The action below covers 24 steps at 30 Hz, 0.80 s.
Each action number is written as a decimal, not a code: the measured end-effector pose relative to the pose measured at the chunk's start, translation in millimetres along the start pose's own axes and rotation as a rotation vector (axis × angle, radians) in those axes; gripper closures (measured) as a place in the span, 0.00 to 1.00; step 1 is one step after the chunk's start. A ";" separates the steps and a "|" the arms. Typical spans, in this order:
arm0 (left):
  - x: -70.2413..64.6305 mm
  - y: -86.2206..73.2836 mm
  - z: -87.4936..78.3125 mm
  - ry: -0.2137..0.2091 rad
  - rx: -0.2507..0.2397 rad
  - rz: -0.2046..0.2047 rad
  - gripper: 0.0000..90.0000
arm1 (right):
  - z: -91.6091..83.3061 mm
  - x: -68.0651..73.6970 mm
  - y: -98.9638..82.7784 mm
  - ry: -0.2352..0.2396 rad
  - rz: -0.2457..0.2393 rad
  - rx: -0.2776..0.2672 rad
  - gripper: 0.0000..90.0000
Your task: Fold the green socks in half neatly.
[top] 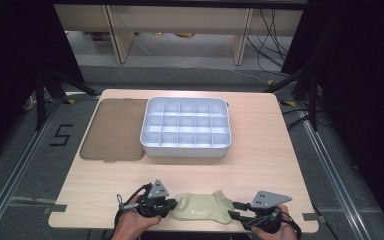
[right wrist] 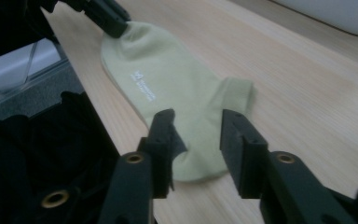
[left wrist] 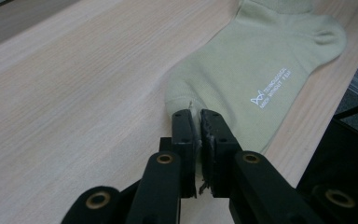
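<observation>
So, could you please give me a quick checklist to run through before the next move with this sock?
1. Left tool clamped on one end of the sock: ok, jaws pinch the fabric.
2. Right tool gripping the other end: not ok, jaws stand apart over the fabric.
3. Sock flat on the table: ok, no folds seen.
4. Sock fully on the table: cannot tell, it lies at the near edge.
5. Compartment tray ready: ok, its cells look empty and the lid lies beside it.
</observation>
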<state>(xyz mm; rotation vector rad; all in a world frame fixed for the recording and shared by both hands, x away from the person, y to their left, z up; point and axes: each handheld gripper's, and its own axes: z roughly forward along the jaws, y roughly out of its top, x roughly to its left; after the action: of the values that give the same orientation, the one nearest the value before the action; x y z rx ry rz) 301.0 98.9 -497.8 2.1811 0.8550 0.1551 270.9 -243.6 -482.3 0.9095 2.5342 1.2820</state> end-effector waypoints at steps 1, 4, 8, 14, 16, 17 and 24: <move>1.4 -0.5 -2.6 0.004 0.011 -0.004 0.93 | 7.5 4.6 6.1 0.016 -0.029 0.015 0.82; 3.3 -1.0 -4.2 0.007 0.019 0.014 0.93 | 20.3 9.6 14.6 0.028 -0.068 0.053 0.89; 4.5 -0.7 -6.1 -0.003 0.019 0.007 0.93 | 34.8 8.9 21.1 0.018 -0.090 0.099 0.96; 5.7 0.4 -9.0 -0.004 0.021 0.018 0.93 | 52.5 6.3 29.6 0.017 -0.102 0.146 1.00; 5.6 0.7 -9.2 -0.005 0.022 0.022 0.93 | 58.5 6.4 29.1 0.015 -0.115 0.165 1.00; 4.7 1.7 -11.2 -0.010 0.018 0.016 0.93 | 64.1 6.8 28.1 0.011 -0.101 0.178 1.00; 7.1 7.1 -20.9 -0.019 -0.002 0.000 0.93 | 79.1 7.9 33.0 0.019 -0.136 0.183 1.00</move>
<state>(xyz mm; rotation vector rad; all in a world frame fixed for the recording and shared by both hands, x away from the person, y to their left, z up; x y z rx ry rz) 302.6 112.9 -479.4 2.1772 0.8439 0.1353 310.5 -170.6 -504.8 0.7441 2.7107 1.0394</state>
